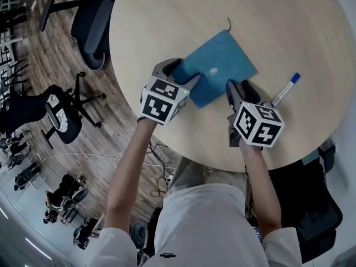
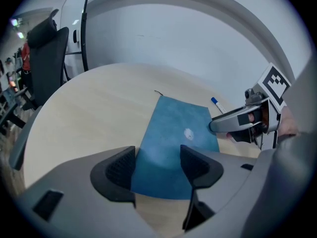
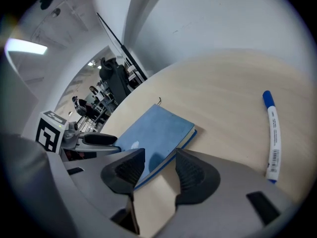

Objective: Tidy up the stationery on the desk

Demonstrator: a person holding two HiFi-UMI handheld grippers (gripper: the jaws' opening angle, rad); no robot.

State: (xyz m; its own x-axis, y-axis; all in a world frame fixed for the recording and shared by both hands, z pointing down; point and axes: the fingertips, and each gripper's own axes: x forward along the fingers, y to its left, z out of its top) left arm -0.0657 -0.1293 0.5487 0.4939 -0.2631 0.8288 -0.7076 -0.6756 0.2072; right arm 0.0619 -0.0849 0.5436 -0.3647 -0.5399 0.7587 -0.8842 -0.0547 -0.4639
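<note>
A blue notebook (image 1: 219, 65) lies flat and closed near the middle of the round, pale wooden worktop (image 1: 167, 15); a thin dark cord sticks out at its far corner. The left gripper (image 1: 183, 71) sits at the notebook's near left corner; its fingers (image 2: 121, 170) stand well apart, the book's near edge lying between them, unclamped. The right gripper (image 1: 240, 90) is at the book's near right side; its fingers (image 3: 126, 170) are likewise spread, with the cover's edge between them and nothing gripped. A white marker with a blue cap (image 1: 285, 89) rests on the worktop just right of the right gripper, apart from the notebook. Black office chairs (image 1: 94, 21) stand on the wood floor beyond the worktop's left rim.
</note>
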